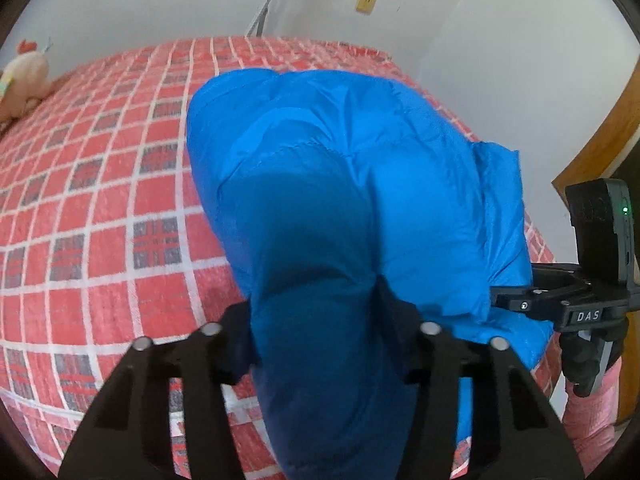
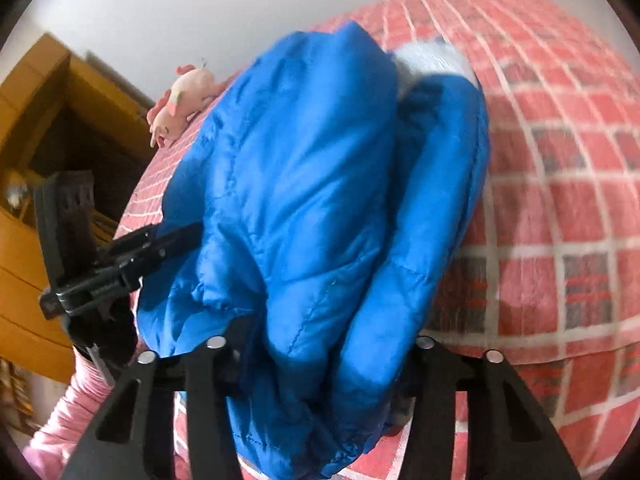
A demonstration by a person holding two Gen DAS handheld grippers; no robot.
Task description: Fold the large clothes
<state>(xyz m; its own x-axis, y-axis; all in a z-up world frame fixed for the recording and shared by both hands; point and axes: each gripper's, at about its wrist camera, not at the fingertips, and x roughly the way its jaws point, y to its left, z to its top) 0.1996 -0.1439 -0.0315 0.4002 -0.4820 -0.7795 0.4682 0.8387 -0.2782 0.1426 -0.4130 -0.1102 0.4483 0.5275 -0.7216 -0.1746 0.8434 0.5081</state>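
Both my claws clamp the blue puffy jacket: left claw and right claw each pinch 1 near edge, lifting it off the red checked bed, probably so I can fold it over evenly.

The jacket is smooth quilted cloth with a slight sheen, probably nylon. The bedcover is matt, coarse woven cloth. Both grippers are matt black plastic with shiny metal pins.
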